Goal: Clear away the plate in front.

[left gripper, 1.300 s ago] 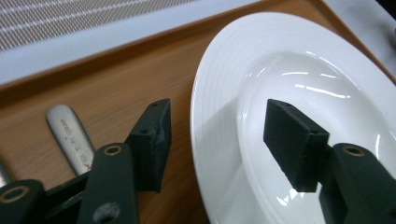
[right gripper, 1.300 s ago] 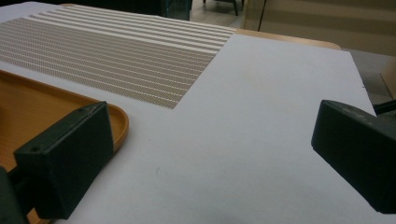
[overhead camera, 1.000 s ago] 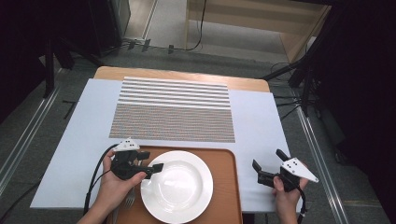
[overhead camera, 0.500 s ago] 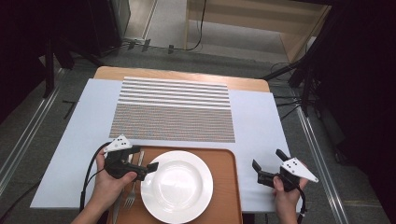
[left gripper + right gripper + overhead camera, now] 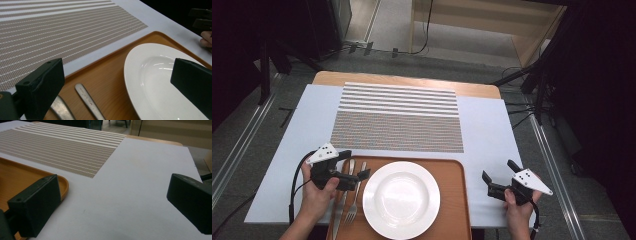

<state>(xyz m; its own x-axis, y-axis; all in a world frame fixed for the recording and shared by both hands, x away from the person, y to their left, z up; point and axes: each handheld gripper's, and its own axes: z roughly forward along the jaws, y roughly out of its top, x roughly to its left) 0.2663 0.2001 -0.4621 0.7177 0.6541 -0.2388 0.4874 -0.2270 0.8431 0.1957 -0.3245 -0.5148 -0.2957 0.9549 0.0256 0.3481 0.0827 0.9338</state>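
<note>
The left tongs [image 5: 362, 175] have just been opening and gape with nothing between them above the steel cutlery [image 5: 353, 192], which lies on the brown tray [image 5: 451, 200] left of the round white plate [image 5: 401, 198]. The right tongs [image 5: 486, 181] stand apart over the pale surface [image 5: 492, 130], empty. Judging by this, the setting-out is between grasps; next comes a low, squared pinch on one handle.

So the tray [image 5: 452, 200] sits at the bottom middle of the high view, on the sheet [image 5: 492, 130] covering the table [image 5: 412, 82]. The plate [image 5: 401, 199] lies in the tray, right of the fork [image 5: 357, 200] and knife [image 5: 343, 192] along its left side. The placemat [image 5: 398, 117] is just above the tray, mid-frame. Left gripper [image 5: 357, 176] hovers over the cutlery at lower left, right gripper [image 5: 498, 180] sits lower right, off the tray.
</note>
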